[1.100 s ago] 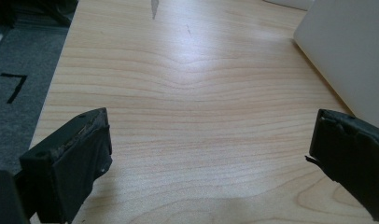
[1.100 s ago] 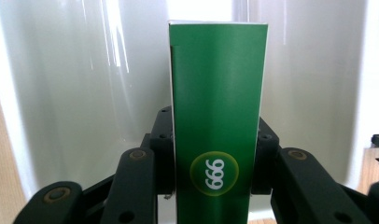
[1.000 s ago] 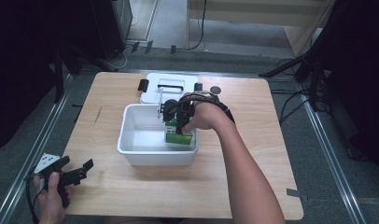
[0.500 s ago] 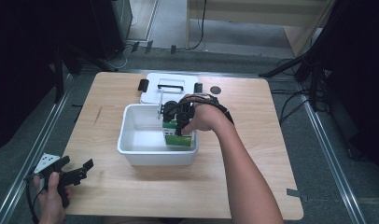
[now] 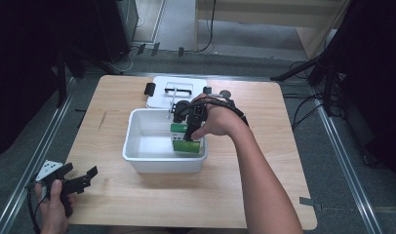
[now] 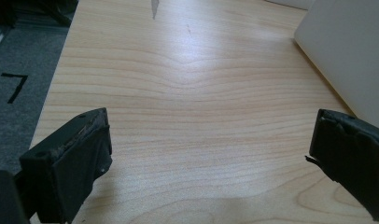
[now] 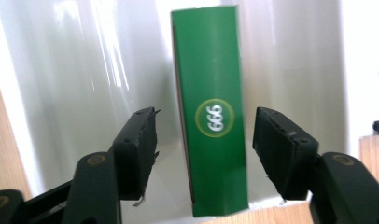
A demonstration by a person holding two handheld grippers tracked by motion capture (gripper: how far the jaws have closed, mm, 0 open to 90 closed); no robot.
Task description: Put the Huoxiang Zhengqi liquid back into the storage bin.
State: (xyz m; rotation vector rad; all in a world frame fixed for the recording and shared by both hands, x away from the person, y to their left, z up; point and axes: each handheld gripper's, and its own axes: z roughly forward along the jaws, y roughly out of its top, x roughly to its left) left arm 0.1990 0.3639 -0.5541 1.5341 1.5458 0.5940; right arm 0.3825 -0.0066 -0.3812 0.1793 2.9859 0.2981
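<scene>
Pale wood table [image 5: 137,195] carries a white bin [image 5: 137,158] near its middle, and the green box [image 7: 211,112] sits inside against the bin's right wall, long axis running along that wall. My right gripper [image 7: 204,149] straddles it, jaws spread with gaps either side, gripping nothing. I judge that placement complete. My left gripper [image 5: 71,183] idles agape at the near left corner.

In the high view, the white tub's [image 5: 137,158] left half lies open; the green box [image 5: 186,145] crowds its right wall. Bare counter [image 5: 137,195] spreads across the lower frame.
</scene>
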